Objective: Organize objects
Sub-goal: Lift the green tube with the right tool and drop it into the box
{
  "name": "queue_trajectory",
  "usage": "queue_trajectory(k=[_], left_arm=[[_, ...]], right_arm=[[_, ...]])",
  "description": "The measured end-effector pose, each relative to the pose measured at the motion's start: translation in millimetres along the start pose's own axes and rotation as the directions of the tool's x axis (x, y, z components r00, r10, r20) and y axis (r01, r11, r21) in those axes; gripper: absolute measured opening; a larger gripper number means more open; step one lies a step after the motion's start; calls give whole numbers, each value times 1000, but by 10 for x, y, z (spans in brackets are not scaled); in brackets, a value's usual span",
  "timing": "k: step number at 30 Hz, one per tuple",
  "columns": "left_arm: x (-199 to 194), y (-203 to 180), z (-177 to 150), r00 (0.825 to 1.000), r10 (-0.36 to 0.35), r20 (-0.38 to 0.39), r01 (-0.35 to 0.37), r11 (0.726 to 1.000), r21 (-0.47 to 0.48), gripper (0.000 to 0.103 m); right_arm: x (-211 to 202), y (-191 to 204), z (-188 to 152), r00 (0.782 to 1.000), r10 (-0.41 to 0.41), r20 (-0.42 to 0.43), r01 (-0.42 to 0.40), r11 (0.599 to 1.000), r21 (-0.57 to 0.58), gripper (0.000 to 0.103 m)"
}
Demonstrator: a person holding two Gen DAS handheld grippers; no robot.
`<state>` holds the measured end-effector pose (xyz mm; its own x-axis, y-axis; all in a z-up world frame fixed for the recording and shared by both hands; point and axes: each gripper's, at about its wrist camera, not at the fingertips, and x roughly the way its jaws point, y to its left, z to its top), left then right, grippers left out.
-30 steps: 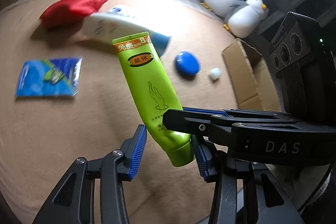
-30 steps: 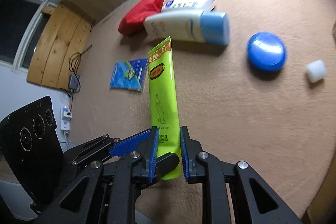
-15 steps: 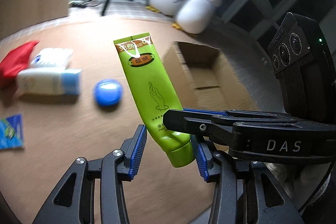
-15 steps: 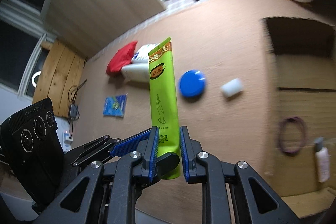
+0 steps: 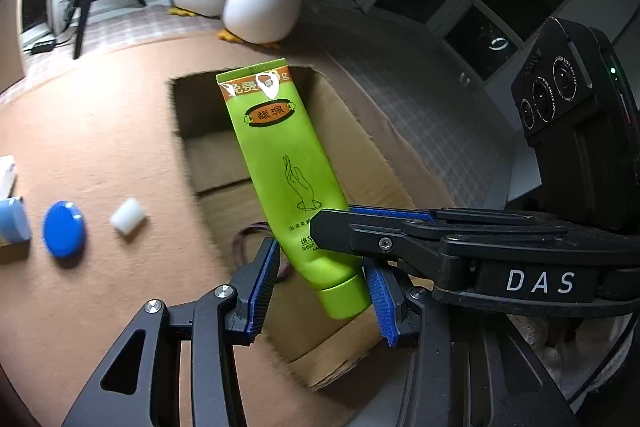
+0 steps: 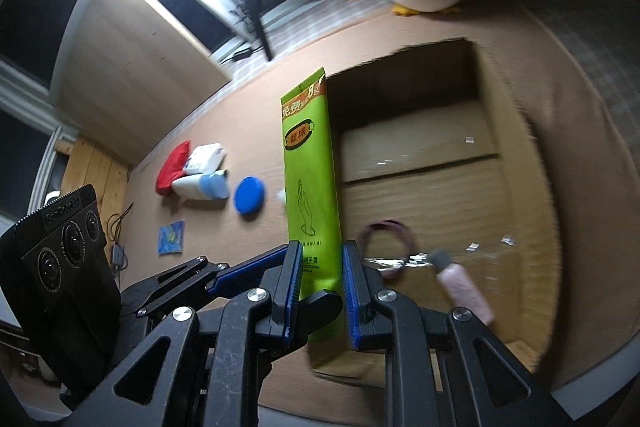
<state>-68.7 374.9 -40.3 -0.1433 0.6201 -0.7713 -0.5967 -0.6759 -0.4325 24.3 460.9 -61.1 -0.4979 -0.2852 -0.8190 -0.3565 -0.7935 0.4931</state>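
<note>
Low centre of the right wrist view, right gripper (image 6: 322, 291) pinches green tube (image 6: 310, 171) near its cap end, tube upright over open cardboard box (image 6: 516, 131). Left gripper (image 5: 322, 285) spread wide, pads either side of tube, not touching. Purple ring (image 6: 386, 251) and pink bottle (image 6: 464, 285) inside box. Blue lid (image 5: 64, 229), white cap (image 5: 128, 217) at left on floor.

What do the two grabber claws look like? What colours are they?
Both the left gripper and the right gripper are black linkage frames with silver screws and blue ribbed pads. White letters "DAS" mark the right one, which also carries a black box with three round lenses.
</note>
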Motion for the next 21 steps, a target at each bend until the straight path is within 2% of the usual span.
queue_trajectory(k=[6, 8, 9, 10, 13, 21], left_arm=[[164, -154, 9, 1000, -7, -21, 8, 1000, 15, 47], [200, -143, 23, 1000, 20, -23, -20, 1000, 13, 48], [215, -125, 34, 999, 28, -27, -27, 1000, 9, 57], [225, -82, 37, 999, 26, -36, -26, 1000, -7, 68], [144, 0, 16, 999, 41, -14, -41, 999, -16, 71], [-138, 223, -40, 997, 77, 22, -76, 997, -28, 71]], right_arm=[[-68, -244, -40, 1000, -15, 1, 15, 1000, 22, 18], [-80, -265, -50, 1000, -19, 1, 19, 1000, 17, 20], [-88, -270, -56, 1000, -25, 3, 25, 1000, 17, 20], [-95, -269, -57, 999, -39, 7, 39, 999, 17, 23], [-134, -261, -61, 994, -99, 44, 98, 995, 7, 52], [-102, -160, -78, 993, -102, 54, 103, 995, -6, 54]])
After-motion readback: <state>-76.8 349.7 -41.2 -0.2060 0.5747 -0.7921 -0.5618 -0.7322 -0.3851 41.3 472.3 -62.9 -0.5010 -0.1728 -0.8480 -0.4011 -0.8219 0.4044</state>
